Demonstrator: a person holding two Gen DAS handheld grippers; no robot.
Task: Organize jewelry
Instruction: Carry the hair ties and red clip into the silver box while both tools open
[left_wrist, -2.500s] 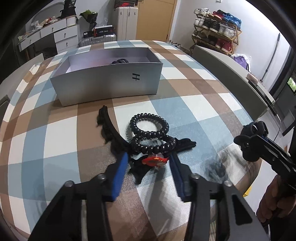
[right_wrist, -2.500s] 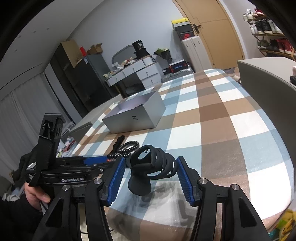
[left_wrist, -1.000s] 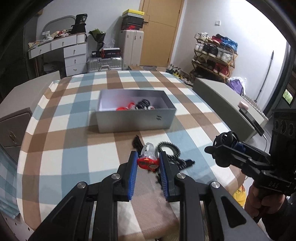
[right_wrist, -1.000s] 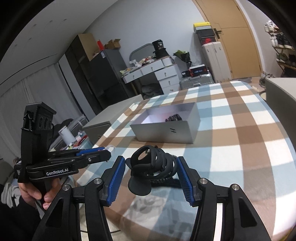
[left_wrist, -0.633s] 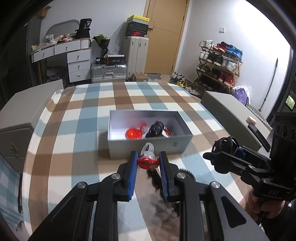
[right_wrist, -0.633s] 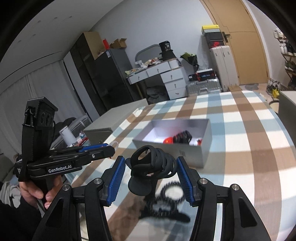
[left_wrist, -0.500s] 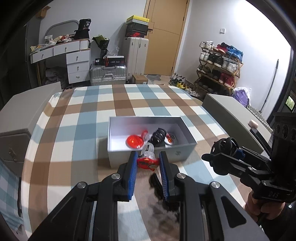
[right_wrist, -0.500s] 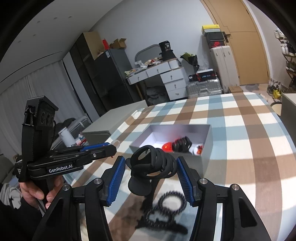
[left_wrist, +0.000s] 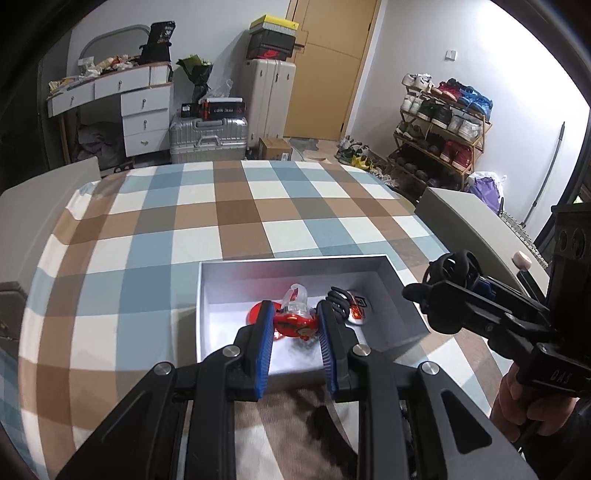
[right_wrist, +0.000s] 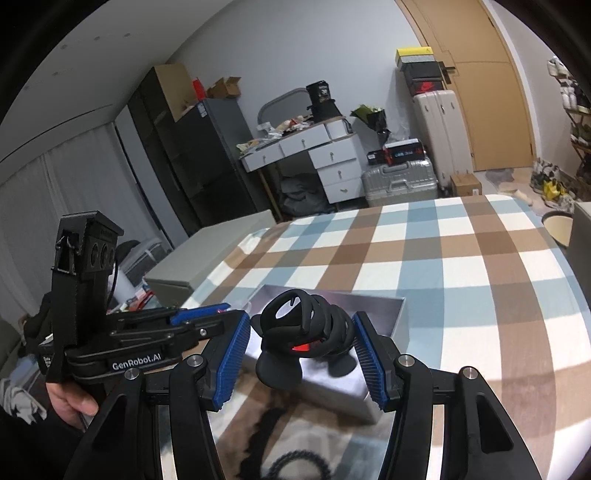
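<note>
Left wrist view: left gripper (left_wrist: 295, 325) jaws pinch a red hair clip (left_wrist: 294, 322) above the open grey box (left_wrist: 402, 291), ready to drop it; right gripper (right_wrist: 301, 341) jaws clamp a black claw clip (right_wrist: 304, 328) nearby.

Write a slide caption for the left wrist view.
Left gripper carries a red clip over the open grey box.

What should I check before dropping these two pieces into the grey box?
1. Left gripper clamped on the red and clear plastic hair clip: ok.
2. Right gripper clamped on the black claw hair clip: ok.
3. Red clip over the open grey cardboard box: ok.
4. Black clip over the box interior: cannot tell.
5. Free floor space inside the box: ok.
6. Grippers apart from each other: ok.
</note>
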